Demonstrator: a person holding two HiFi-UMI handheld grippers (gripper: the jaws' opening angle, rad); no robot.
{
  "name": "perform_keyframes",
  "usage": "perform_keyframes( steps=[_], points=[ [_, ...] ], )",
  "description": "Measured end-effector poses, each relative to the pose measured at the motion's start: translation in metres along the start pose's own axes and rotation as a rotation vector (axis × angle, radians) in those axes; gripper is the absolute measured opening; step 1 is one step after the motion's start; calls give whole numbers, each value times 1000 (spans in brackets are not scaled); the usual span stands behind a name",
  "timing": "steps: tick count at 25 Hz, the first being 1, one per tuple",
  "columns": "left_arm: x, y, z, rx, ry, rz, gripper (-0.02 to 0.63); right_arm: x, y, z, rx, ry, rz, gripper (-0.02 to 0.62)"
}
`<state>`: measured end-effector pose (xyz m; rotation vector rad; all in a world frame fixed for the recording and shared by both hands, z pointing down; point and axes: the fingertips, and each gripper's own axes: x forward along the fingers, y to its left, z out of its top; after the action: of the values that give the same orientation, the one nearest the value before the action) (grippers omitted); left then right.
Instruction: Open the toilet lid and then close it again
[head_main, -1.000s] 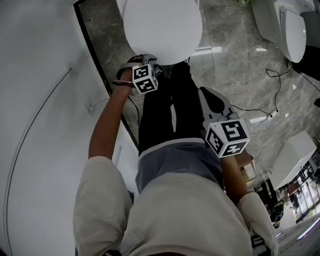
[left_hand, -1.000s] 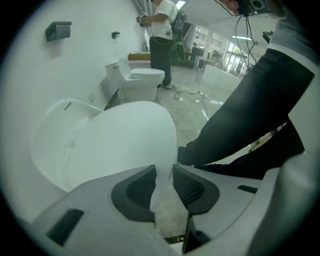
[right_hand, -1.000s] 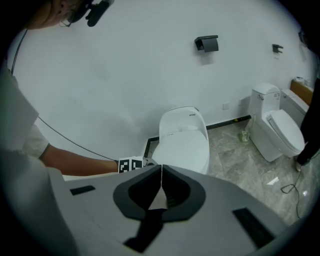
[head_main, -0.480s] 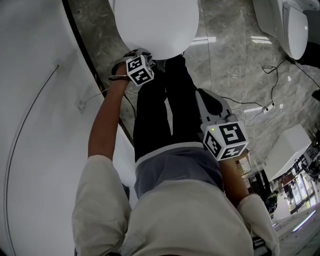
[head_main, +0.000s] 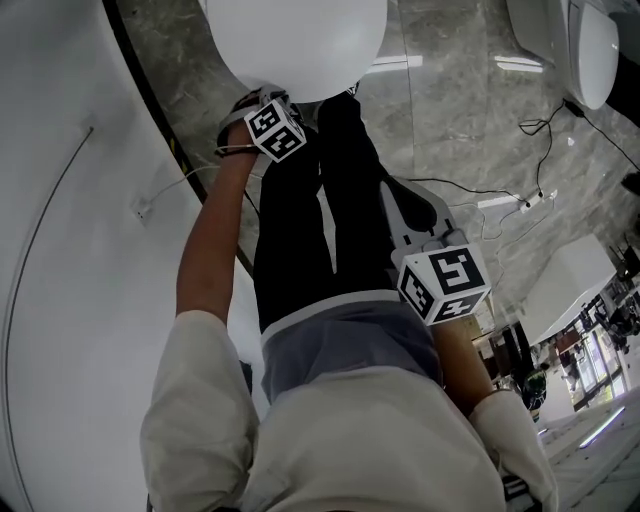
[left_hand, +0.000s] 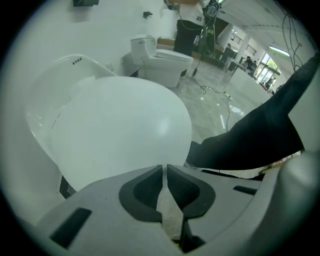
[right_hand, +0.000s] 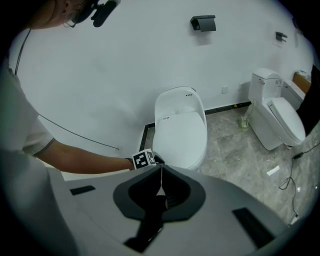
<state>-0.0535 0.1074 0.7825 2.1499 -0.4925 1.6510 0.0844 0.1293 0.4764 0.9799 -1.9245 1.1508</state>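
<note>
The marble floor (head_main: 450, 110) and the white wall (right_hand: 125, 65) take most of the scene. A toilet (right_hand: 176, 97) stands on the floor with its back against the wall. Its lid (head_main: 295, 45) lies flat down on the seat, fully closed.

The person stands just in front of the bowl. The left gripper (left_hand: 164, 169) points steeply down at the front edge of the lid. Its jaws have just been closing and now stand almost together, with only a thin slit between them. Nothing is in that slit; only the floor shows through it. Whether the tips touch the lid I cannot tell. The right gripper (right_hand: 161, 169) hangs near the person's waist, well apart from the toilet, with its jaws together and nothing between them.

Because the lid is down, I judge that either the opening is about to begin or the closing is just at its end; the pictures do not settle which. If the lid is to be opened, the left tips must catch under the front edge and swing it up toward the wall.

Counted: two toilets, the second one (right_hand: 277, 117) further along the wall; one lid in the task; two grippers; one black holder (right_hand: 202, 23) on the wall.
</note>
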Motion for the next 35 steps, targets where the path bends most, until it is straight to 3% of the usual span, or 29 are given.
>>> perform_keyframes(
  steps=[5,10,13,18,23,29,35],
  points=[
    [17,4,-5,-46,23,10,18,5,-4,-7,-1,14,-6,11],
    [22,5,-6,-33,33,94,17,8,-9,-8,0,22,-14,11],
    [19,6,-4,-128,4,99,17,6,-10,-4,-10,14,-17,11],
    [2,-2,-5,-375,-37,5,6,-3,-10,10,-16,-44,-34,11],
    [-34,-6,7,-424,-103,-14,6,-16,-6,16,-38,-84,-31,11],
    [-101,4,27,-640,-238,16,6,-28,8,30,-50,-131,7,10],
    [-176,-2,57,-729,-391,29,6,-48,24,59,-81,-205,26,9]
  ],
)
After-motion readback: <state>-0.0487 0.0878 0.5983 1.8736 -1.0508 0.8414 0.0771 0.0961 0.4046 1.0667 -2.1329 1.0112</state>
